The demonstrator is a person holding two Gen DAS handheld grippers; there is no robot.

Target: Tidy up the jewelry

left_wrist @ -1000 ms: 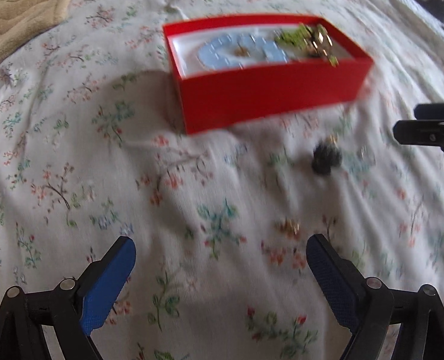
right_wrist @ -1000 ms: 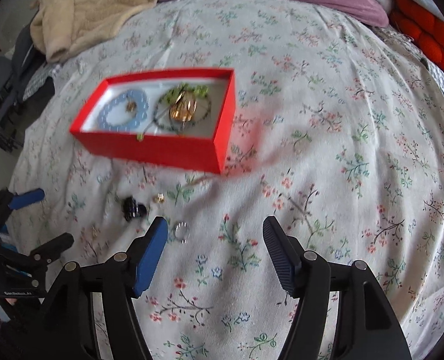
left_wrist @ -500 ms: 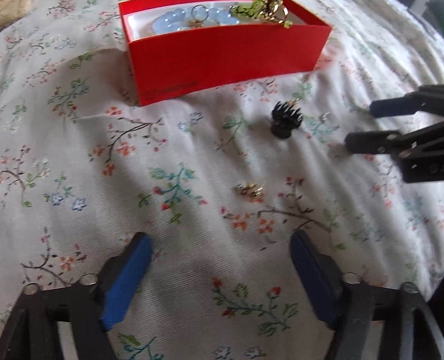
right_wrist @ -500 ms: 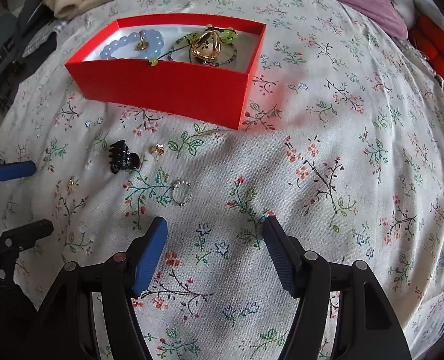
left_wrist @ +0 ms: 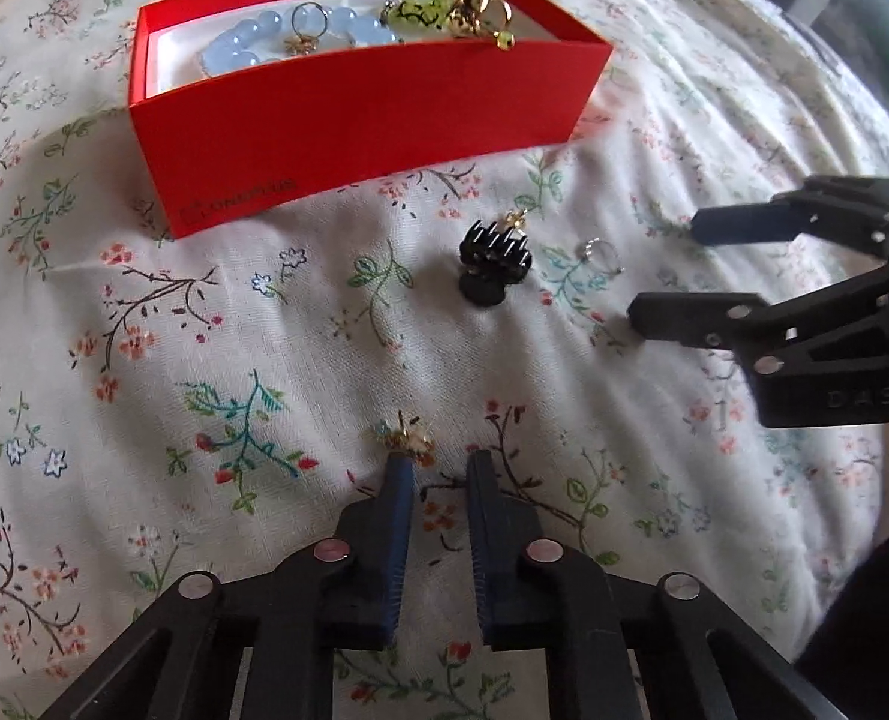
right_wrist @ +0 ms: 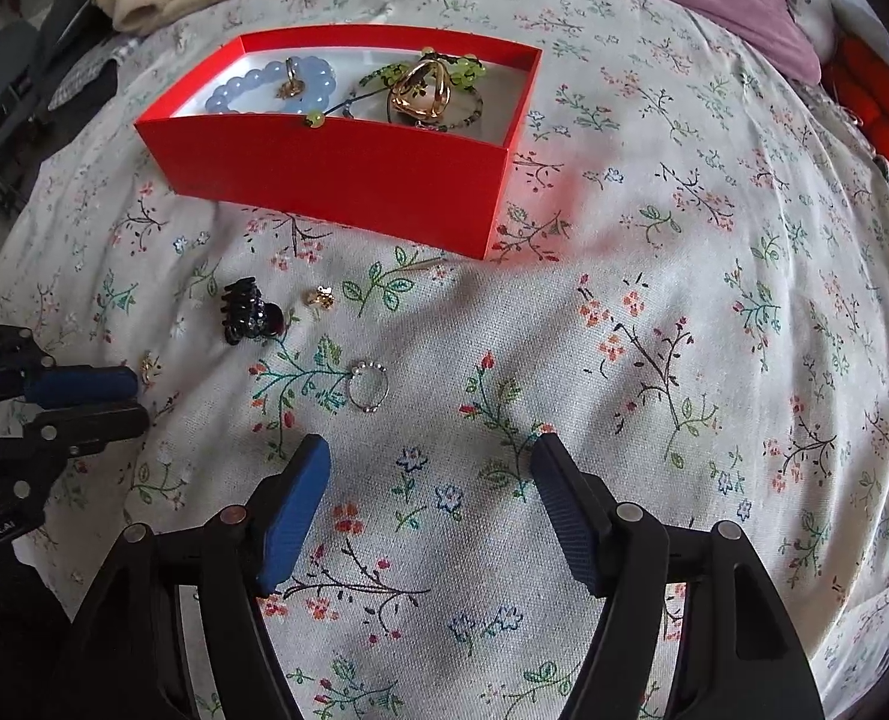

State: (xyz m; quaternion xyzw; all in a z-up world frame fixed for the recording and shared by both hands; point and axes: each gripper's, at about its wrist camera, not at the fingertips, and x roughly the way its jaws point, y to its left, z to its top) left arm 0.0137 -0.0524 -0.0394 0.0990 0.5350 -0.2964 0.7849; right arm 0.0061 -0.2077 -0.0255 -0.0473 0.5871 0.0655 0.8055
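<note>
The left gripper [left_wrist: 437,461], jaws nearly closed, noses a small gold earring [left_wrist: 407,440] lying on the floral bedsheet [left_wrist: 216,360], not clearly gripping it. The black claw hair clip [right_wrist: 248,310], beaded silver ring [right_wrist: 368,387] and red cardboard box [right_wrist: 348,171] follow; the right gripper [right_wrist: 429,462] gapes wide, empty.

On the bed [right_wrist: 684,300] before me, the box [right_wrist: 348,180] lies farthest; nearer are the clip [right_wrist: 246,311], what may be a stud [right_wrist: 323,296] just right of it, then the ring [right_wrist: 368,387].

Red box [right_wrist: 348,174] on bed holds blue bead bracelet [right_wrist: 264,87], gold pieces. Before it: black claw clip [right_wrist: 246,312], silver ring [right_wrist: 368,387], two small gold earrings [left_wrist: 405,441].
</note>
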